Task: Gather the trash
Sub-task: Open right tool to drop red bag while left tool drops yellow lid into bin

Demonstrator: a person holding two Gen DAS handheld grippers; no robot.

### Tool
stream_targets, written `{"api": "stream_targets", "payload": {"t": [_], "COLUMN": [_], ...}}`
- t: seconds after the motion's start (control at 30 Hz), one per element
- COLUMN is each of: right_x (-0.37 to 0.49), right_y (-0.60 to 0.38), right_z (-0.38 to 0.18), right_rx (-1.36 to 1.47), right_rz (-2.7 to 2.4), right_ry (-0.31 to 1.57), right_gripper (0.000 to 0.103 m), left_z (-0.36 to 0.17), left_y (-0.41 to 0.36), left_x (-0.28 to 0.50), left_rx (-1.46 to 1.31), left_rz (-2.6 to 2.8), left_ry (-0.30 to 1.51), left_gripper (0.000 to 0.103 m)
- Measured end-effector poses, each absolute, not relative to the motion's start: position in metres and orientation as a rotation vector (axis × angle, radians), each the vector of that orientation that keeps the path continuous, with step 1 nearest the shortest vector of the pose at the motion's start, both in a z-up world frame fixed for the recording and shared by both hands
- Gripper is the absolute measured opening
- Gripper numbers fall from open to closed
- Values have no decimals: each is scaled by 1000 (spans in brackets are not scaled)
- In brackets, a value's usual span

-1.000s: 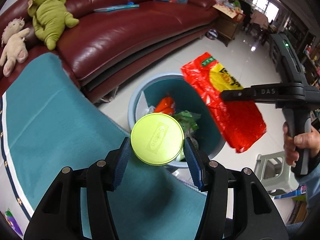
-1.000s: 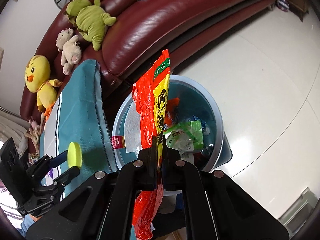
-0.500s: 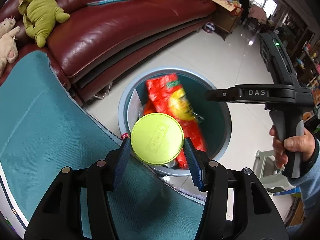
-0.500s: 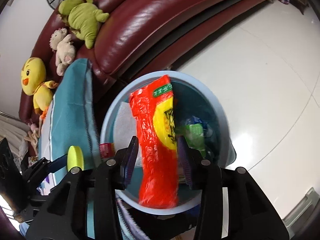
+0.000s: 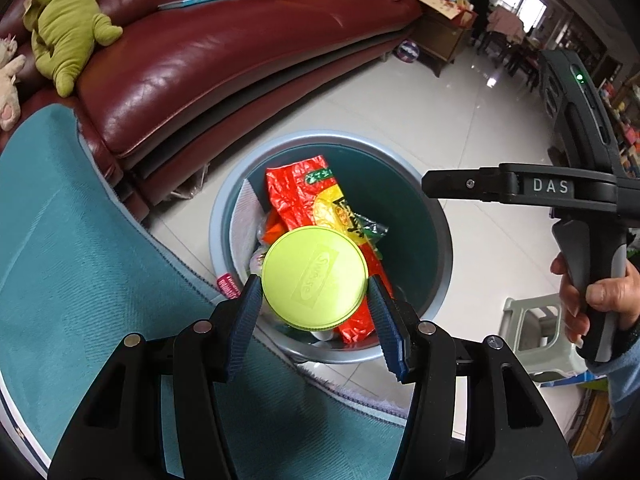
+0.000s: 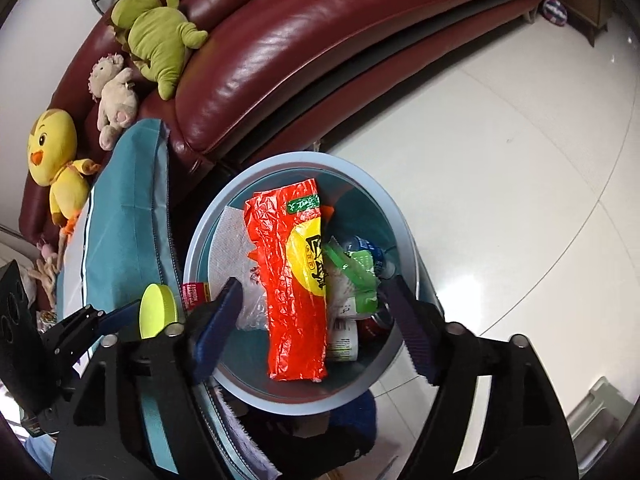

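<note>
My left gripper (image 5: pixel 314 292) is shut on a round lime-green lid (image 5: pixel 314 278), held over the near rim of the blue trash bin (image 5: pixel 446 240). The same lid (image 6: pixel 157 316) shows edge-on in the right wrist view, left of the bin (image 6: pixel 404 232). A red and yellow snack bag (image 6: pixel 294 280) lies loose inside the bin on other rubbish; the left wrist view shows that bag (image 5: pixel 300 196) behind the lid. Above the bin, my right gripper (image 6: pixel 312 292) has its jaws opening, nothing between the pads. That right gripper (image 5: pixel 444 189) reaches in from the right, held by a hand.
A dark red leather sofa (image 5: pixel 208 60) curves behind the bin, with green (image 6: pixel 158 40), beige and yellow plush toys. A teal cloth-covered surface (image 5: pixel 80 264) lies at my left. White tissue (image 6: pixel 230 244), green wrappers and a bottle fill the bin. A small stool (image 5: pixel 532 332) stands right.
My right gripper opened and let go of the red snack bag, which dropped into the bin. My left gripper carried the green lid closer over the bin's rim.
</note>
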State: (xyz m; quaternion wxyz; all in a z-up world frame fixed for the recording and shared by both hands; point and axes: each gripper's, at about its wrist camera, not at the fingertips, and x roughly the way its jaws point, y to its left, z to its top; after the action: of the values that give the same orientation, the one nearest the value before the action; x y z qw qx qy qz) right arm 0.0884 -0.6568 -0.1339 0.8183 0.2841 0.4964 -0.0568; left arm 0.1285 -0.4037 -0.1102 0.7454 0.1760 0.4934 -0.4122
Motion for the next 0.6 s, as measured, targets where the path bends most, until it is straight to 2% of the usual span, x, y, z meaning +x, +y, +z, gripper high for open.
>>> {"api": "stream_targets", "payload": {"t": [0.27, 0.6], "right_x": [85, 79], "right_y": [-655, -652], "right_z": [-127, -112], "right_rx": [568, 539], "right_rz": [-164, -211], "right_ry": [1082, 1083], "right_gripper": [77, 77], "left_z": [-110, -113], "left_y": [-412, -418], "left_x": [130, 139], "left_rx": [381, 353], "left_rz": [-925, -955], "left_ry": [1075, 1080], "left_gripper": [56, 56]}}
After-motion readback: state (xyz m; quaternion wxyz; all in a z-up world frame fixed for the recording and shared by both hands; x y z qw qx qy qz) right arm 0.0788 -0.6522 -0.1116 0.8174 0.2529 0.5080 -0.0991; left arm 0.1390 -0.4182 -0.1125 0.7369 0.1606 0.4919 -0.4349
